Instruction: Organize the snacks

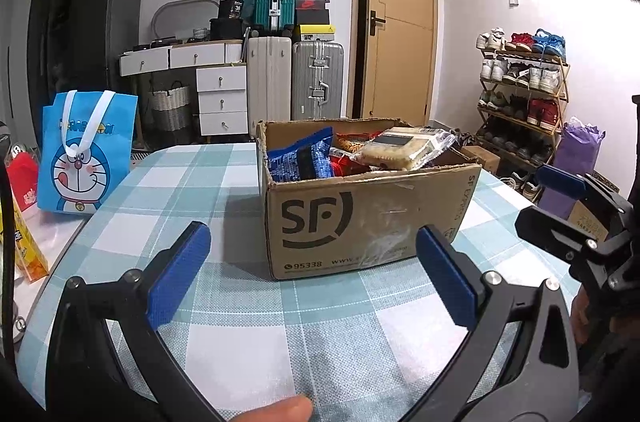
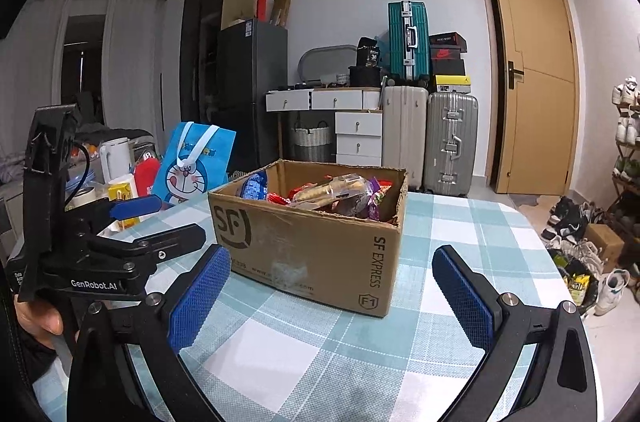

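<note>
An open cardboard box [image 1: 360, 218] [image 2: 320, 246] marked SF stands on the checked tablecloth, filled with snack packets: a blue bag [image 1: 304, 158], a clear pack of biscuits [image 1: 404, 144] [image 2: 332, 188] and red wrappers. My left gripper [image 1: 314, 274] hovers open in front of the box, nothing between its blue pads. My right gripper [image 2: 332, 298] is open too, just short of the box's near corner. The right gripper's body shows at the right edge of the left wrist view [image 1: 576, 222]; the left gripper's body, held by a hand, shows at the left of the right wrist view [image 2: 100, 246].
A blue cartoon tote bag [image 1: 86, 152] [image 2: 196, 162] stands at the table's far left, with a yellow carton [image 1: 28, 250] and a red bag beside it. Suitcases [image 1: 296, 82], a white drawer unit, a door and a shoe rack [image 1: 520, 94] line the room behind.
</note>
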A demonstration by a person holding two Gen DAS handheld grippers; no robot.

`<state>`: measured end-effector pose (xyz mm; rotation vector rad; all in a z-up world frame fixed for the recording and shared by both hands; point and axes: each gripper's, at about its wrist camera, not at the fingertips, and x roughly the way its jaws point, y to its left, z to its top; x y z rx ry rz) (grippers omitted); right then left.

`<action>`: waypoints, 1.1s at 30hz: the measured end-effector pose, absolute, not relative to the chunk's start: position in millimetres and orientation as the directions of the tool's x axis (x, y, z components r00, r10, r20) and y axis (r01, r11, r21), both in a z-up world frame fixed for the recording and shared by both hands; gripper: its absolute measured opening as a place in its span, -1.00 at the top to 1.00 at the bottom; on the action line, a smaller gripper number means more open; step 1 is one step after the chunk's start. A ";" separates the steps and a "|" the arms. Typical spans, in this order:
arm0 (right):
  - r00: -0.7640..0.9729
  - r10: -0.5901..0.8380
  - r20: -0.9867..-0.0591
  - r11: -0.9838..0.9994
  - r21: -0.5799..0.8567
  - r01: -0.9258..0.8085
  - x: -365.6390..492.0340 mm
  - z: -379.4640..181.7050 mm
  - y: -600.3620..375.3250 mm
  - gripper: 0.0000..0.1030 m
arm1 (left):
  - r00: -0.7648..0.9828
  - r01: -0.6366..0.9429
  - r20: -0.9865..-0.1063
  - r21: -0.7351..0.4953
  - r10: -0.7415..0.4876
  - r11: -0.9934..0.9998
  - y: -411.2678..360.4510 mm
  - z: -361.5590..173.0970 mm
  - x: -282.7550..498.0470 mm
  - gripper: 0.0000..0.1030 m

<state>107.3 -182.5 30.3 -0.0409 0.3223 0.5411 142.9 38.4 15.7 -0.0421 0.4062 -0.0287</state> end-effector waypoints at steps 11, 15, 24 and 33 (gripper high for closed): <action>0.804 0.503 -0.317 0.858 0.075 -0.508 109.7 30.2 -185.5 -0.99 | 0.919 0.017 -0.393 -0.055 -0.037 0.998 38.6 12.2 143.8 -0.99; 0.801 0.506 -0.320 0.857 0.082 -0.509 111.3 29.8 -186.1 -0.99 | 0.921 0.023 -0.388 -0.048 -0.040 0.999 37.2 11.0 142.1 -0.99; 0.800 0.507 -0.322 0.858 0.101 -0.503 113.8 29.5 -190.0 -0.99 | 0.922 0.024 -0.385 -0.048 -0.040 0.999 36.3 10.4 141.6 -0.99; 0.800 0.507 -0.322 0.857 0.092 -0.506 115.0 29.4 -189.1 -0.99 | 0.921 0.022 -0.387 -0.053 -0.041 0.998 35.8 10.0 141.3 -0.99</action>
